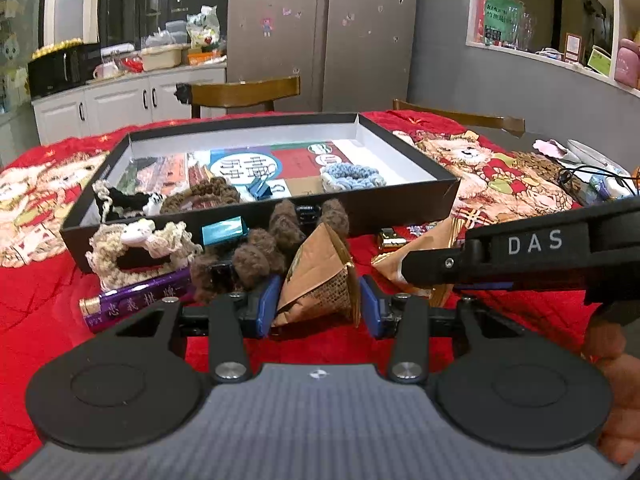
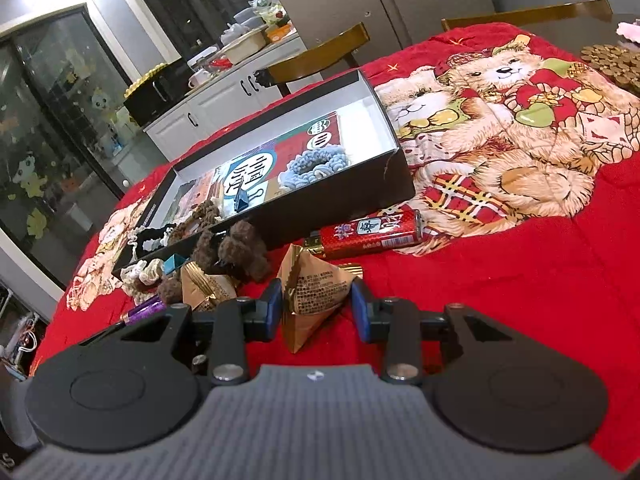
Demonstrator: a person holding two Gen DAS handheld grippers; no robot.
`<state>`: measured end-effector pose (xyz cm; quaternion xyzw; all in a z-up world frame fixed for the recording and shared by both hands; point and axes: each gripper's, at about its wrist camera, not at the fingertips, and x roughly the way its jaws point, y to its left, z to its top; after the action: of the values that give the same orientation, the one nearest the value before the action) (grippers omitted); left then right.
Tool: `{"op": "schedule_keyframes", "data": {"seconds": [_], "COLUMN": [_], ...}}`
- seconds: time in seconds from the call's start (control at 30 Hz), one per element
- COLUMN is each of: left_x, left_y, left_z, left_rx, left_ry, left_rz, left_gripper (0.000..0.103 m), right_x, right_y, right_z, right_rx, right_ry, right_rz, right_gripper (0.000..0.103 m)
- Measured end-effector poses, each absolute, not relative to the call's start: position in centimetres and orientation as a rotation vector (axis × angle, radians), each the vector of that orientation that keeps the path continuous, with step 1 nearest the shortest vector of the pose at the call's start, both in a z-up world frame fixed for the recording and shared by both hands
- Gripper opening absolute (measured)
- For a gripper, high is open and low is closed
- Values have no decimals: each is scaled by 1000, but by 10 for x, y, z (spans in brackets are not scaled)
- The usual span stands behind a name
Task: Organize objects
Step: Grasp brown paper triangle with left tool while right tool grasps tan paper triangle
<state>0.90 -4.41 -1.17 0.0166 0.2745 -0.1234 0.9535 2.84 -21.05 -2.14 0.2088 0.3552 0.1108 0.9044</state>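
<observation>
A shallow black box (image 1: 400,204) (image 2: 344,204) lies on the red bear cloth, holding a blue knitted scrunchie (image 1: 352,176) (image 2: 312,164), a brown one (image 1: 200,198), a blue binder clip (image 1: 260,190) (image 2: 241,202) and cards. My left gripper (image 1: 318,304) has its blue pads on both sides of a brown pyramid snack packet (image 1: 320,280). My right gripper (image 2: 318,304) has its pads around a second gold-brown pyramid packet (image 2: 316,300). Neither packet looks squeezed. The right gripper's body (image 1: 520,256) crosses the left wrist view.
In front of the box lie a brown fuzzy hair clip (image 1: 272,248) (image 2: 236,252), a cream crochet clip (image 1: 136,248), a purple stick (image 1: 136,300), a teal clip (image 1: 224,230) and a red lighter (image 2: 372,234). Chairs (image 1: 244,92) stand behind the table.
</observation>
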Motion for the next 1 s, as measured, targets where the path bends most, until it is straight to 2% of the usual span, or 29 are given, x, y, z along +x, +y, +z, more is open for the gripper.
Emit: {"op": "schedule_keyframes", "data": {"seconds": [0.9,1.0], "left_x": [-15,-13], "left_y": [-38,-42], "left_z": [1,-1], "left_rx": [12,35], "left_ry": [396,424], "left_rz": [-245,-255], "left_gripper": [49,49], "right_x": [17,17], "right_y": [-228,-227], "right_z": [3,3], "right_rx": [523,519], "right_ry": [636,631], "right_rz": [247,244], "right_gripper": [40,40]}}
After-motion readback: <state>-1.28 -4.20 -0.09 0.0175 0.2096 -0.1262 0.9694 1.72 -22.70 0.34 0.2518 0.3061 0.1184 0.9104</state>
